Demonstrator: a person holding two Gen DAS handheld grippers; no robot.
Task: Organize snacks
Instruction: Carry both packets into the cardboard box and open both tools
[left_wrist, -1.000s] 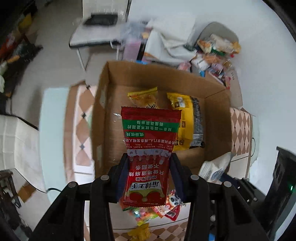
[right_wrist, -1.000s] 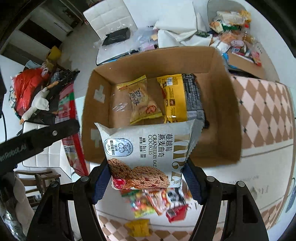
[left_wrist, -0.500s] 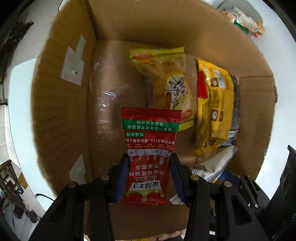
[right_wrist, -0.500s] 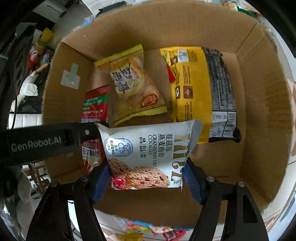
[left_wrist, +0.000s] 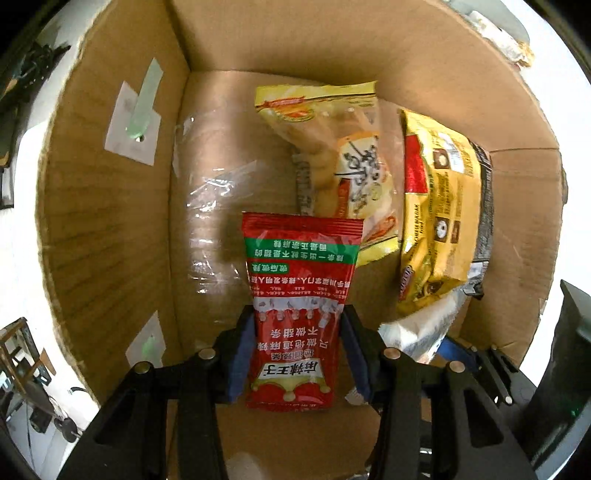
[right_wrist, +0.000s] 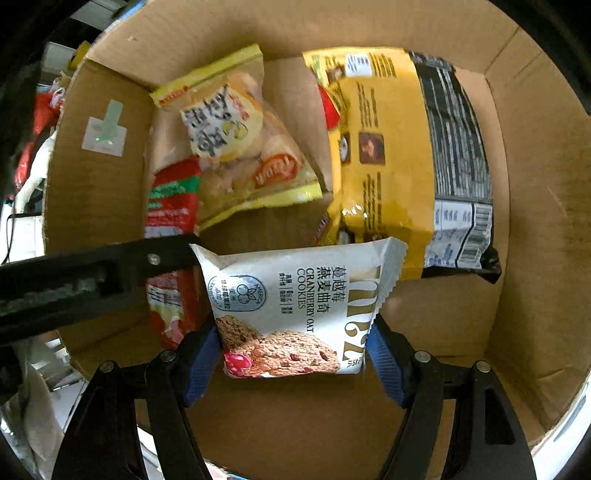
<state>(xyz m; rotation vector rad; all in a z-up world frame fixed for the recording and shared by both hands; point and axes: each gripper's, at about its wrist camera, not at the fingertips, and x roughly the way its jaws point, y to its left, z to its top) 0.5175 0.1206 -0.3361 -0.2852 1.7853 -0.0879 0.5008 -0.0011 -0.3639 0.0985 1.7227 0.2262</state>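
- left tool (left_wrist: 298, 350) is clamped on a glossy red foil snack sachet (left_wrist: 301, 295), held lengthwise inside the brown corrugated cardboard box (left_wrist: 110, 221).
- right tool (right_wrist: 293, 354) is pinching a white crinkle-edged cranberry oat cookie pack (right_wrist: 295, 299), also down in the box.
- a pale yellow see-through pastry bag (right_wrist: 236, 140) and a big yellow-and-black crinkly bag (right_wrist: 406, 155) lie flat at the far wall.
- bare cardboard floor shows on the left side and up front.

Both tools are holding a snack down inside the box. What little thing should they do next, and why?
Probably open up and let go. The left tool grips the red packet and the right tool grips the cookie packet, both already low inside the cardboard box, beside the two yellow bags lying on its floor. Bare floor shows under each.
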